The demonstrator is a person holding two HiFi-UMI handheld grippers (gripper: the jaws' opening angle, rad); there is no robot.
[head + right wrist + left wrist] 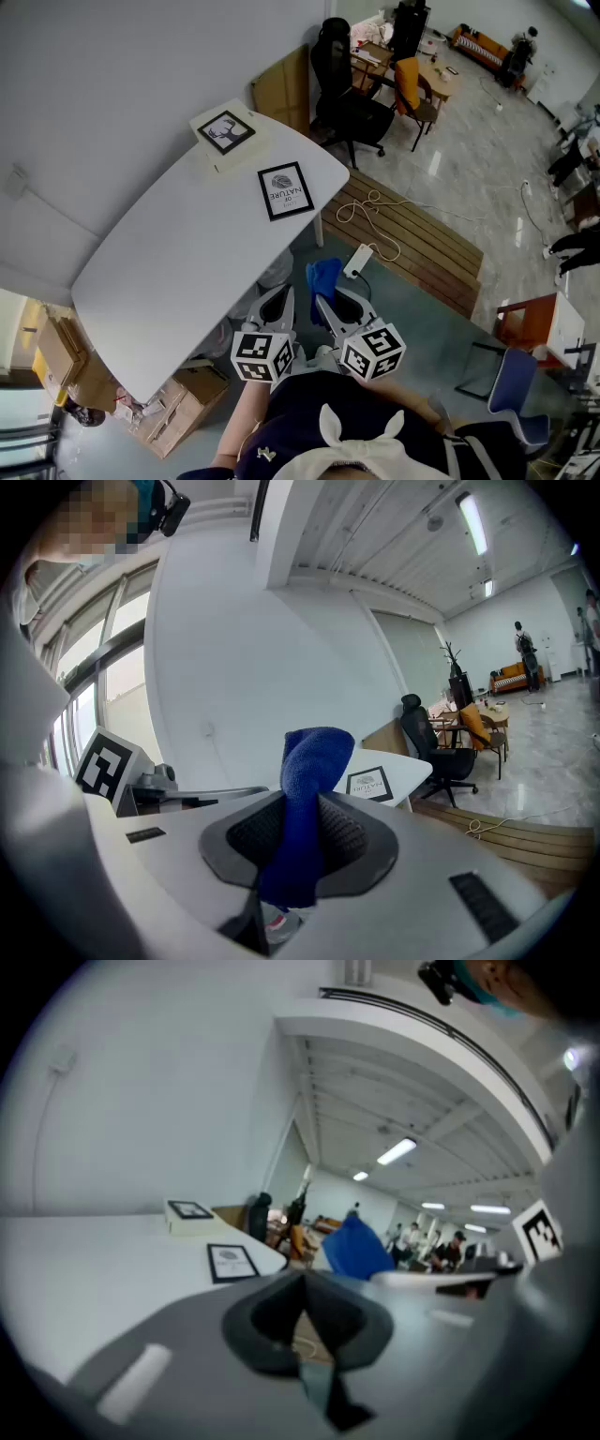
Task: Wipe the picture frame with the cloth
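We see our right gripper (305, 829) clenched on the blue cloth (316, 759); our left gripper (302, 1285) is closed, empty; the picture frame (285, 190) lies on the white table (178, 258)

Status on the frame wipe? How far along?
Done: the cloth is clamped in the right gripper.
In hand: both grippers are held off the near edge of the table; the left gripper is shut and empty.
Left: the whole wipe. The picture frame lies flat on the table, well away from the cloth, with no contact yet.
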